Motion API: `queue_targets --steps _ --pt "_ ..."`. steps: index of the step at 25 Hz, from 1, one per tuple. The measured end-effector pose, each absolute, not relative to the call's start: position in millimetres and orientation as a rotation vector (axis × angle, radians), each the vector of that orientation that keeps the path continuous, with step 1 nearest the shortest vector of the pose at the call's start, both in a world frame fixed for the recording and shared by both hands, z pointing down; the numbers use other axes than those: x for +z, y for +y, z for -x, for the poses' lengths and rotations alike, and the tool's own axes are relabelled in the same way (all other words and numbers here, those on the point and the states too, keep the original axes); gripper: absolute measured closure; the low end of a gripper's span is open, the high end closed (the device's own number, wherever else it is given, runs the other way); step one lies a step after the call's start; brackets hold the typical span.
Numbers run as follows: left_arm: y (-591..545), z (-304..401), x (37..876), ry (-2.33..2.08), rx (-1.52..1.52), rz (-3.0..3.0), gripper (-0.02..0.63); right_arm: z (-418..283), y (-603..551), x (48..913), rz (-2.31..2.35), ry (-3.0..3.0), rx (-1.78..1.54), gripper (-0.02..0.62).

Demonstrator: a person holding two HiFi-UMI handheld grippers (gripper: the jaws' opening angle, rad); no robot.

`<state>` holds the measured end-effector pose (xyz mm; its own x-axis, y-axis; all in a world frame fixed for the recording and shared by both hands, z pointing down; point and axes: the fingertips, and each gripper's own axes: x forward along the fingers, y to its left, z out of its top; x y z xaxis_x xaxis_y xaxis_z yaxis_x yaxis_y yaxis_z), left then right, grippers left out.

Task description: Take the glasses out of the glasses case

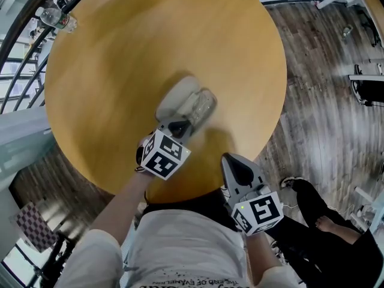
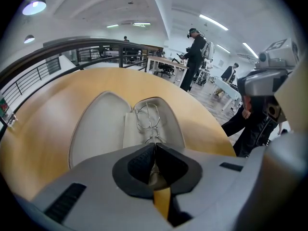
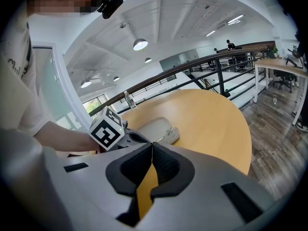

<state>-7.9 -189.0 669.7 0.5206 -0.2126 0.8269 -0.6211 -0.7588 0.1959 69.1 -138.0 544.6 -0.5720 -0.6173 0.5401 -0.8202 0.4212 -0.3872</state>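
An open grey glasses case [image 1: 179, 95] lies on the round wooden table [image 1: 120, 53], a little near of its middle. In the left gripper view its lid [image 2: 98, 129] lies flat to the left, and thin wire-framed glasses [image 2: 147, 115] rest in the right half. My left gripper [image 2: 155, 144] is at the case's near end [image 1: 182, 126], its jaws shut on the near part of the glasses frame. My right gripper [image 1: 233, 161] hovers at the table's near edge, right of the case, shut with nothing in it [image 3: 152, 144]. The right gripper view also shows the case [image 3: 156, 129].
A clear bottle [image 1: 57, 20] stands by the table's far left edge, next to a dark railing [image 1: 24, 47]. Someone in black [image 1: 324, 221] is on the wooden floor to the right. Desks and a standing person [image 2: 195, 57] are beyond the table.
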Motion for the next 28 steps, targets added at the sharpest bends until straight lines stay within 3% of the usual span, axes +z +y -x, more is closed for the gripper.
queue_targets --steps 17,28 --pt "-188 12 642 -0.743 1.067 -2.33 0.574 -72 -126 530 -1.241 -2.401 0.843 0.569" --pt "-180 19 575 -0.84 0.913 -2.405 0.574 -74 -112 500 -1.247 -2.432 0.756 0.569"
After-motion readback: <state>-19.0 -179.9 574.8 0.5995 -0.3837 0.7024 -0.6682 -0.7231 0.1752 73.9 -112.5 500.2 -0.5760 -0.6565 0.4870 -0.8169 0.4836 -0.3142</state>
